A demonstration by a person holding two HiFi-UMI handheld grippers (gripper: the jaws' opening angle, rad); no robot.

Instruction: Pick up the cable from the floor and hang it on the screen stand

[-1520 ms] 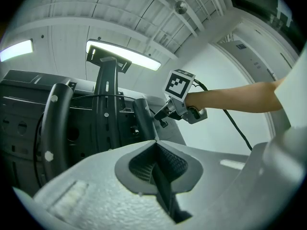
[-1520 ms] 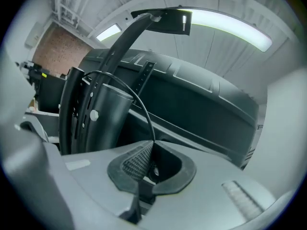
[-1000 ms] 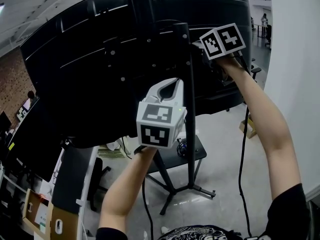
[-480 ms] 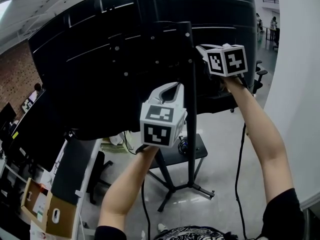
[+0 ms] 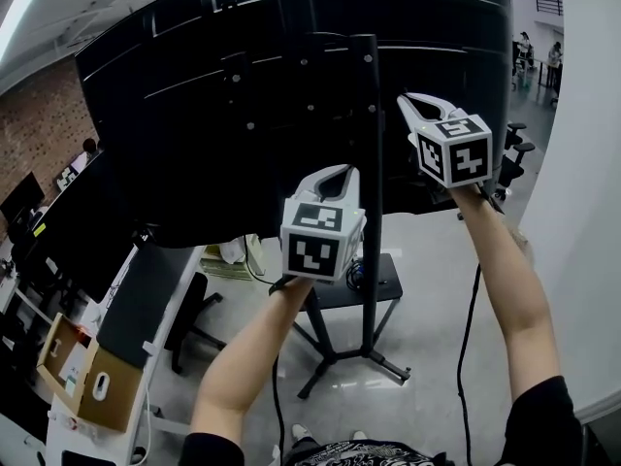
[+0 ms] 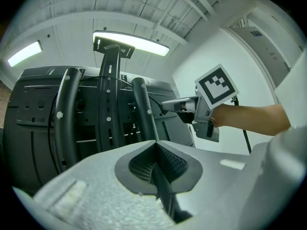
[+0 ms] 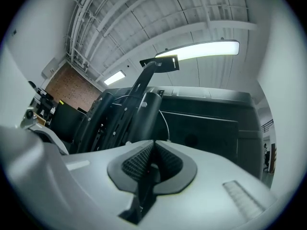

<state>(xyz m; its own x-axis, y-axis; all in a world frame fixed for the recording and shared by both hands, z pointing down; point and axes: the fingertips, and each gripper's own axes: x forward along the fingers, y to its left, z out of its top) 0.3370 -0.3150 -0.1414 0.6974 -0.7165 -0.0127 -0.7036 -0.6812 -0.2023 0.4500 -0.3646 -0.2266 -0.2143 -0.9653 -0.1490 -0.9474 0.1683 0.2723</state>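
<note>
The big black screen [image 5: 194, 115] shows its back on the stand [image 5: 374, 163], whose round posts rise in front of both grippers. My left gripper [image 5: 330, 171] is held up just left of the right post [image 6: 144, 109], jaws shut with nothing seen between them [image 6: 154, 145]. My right gripper [image 5: 408, 100] is raised right of that post, also shut [image 7: 153, 145]. A thin cable [image 6: 154, 101] curves off the post toward the right gripper's tip [image 6: 165, 107]; the same thin line [image 7: 165, 121] shows beside the post [image 7: 144, 111]. Whether it touches the jaws cannot be told.
The stand's legs [image 5: 369, 352] spread on the pale floor, with a small black table [image 5: 374, 289] behind them. Black leads hang below my right arm [image 5: 464, 338] and left arm [image 5: 277, 396]. A white wall [image 5: 582, 212] closes the right; a cardboard box [image 5: 87, 386] and desks sit left.
My right gripper has come down and back from the top of the stand's post. The left gripper has barely moved. The head view has swung slightly left.
</note>
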